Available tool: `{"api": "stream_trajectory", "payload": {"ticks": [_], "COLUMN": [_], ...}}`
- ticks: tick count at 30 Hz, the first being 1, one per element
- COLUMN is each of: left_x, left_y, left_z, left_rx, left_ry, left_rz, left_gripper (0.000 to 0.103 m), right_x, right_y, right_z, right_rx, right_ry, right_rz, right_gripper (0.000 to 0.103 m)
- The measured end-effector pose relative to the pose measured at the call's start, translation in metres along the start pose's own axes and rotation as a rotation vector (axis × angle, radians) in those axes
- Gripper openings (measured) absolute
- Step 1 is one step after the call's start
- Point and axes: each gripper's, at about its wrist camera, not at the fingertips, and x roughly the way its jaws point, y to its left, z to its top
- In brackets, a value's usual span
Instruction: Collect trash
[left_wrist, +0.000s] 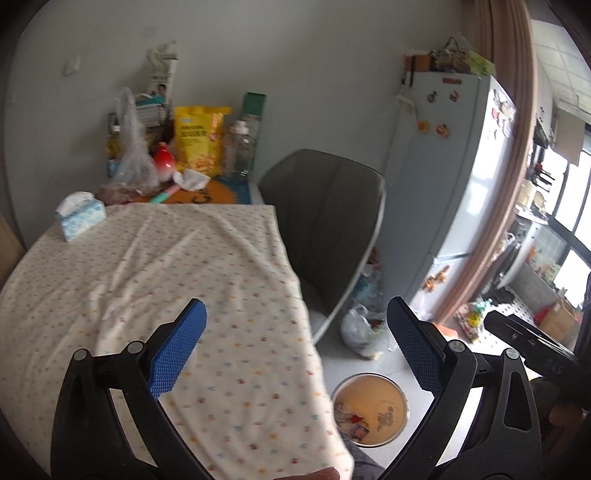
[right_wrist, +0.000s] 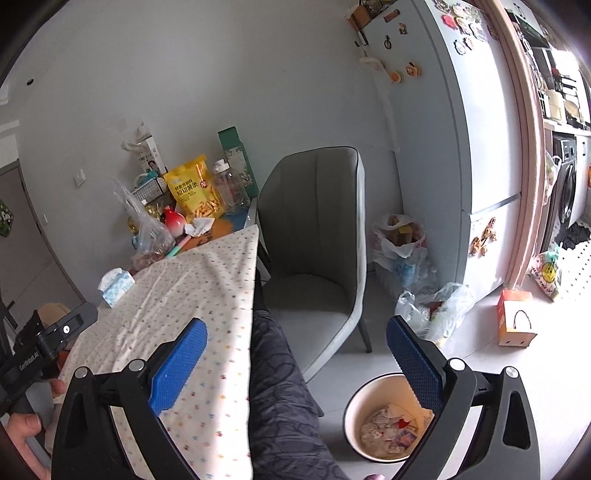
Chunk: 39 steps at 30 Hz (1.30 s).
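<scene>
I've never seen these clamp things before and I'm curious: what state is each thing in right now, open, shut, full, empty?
left gripper: open, holding nothing
right gripper: open, holding nothing
trash bin: uncovered, scraps at the bottom, mostly unfilled
tissue pack: opened, a tissue sticking out
crumpled tissue: lying loose on the table
chair: unoccupied
fridge: doors shut
yellow snack bag: standing upright

Plain pale grey wall (right_wrist: 207, 74) behind, pale tiled floor (right_wrist: 480, 369) below. Grey padded chair (right_wrist: 314, 236) just beside a table under dotted cloth (left_wrist: 166, 277). Tall pale fridge (left_wrist: 458, 177) right of the chair. Bright daylight through windows (left_wrist: 570, 173) far right.
</scene>
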Motion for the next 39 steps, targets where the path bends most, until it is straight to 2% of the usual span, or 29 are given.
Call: {"api": "stream_trajectory", "payload": {"ticks": [12, 19, 39], "left_x": [-0.038, -0.045, -0.034], "left_y": [0.059, 0.073, 0.071], "left_z": [-0.008, -0.011, -0.016], "left_rx": [-0.059, -0.077, -0.062], "left_ry": [-0.071, -0.083, -0.057], "left_rz": [0.077, 0.1, 0.091], "left_gripper": [0.097, 0.097, 0.097], "right_x": [0.002, 0.005, 0.015], "right_y": [0.067, 0.094, 0.098], "right_z": [-0.016, -0.023, -0.03], "right_rx": [-0.086, -0.126, -0.133], "right_ry": [-0.016, -0.011, 0.007], "right_rz": [0.012, 0.02, 0.022], "right_gripper": [0.095, 0.095, 0.095]}}
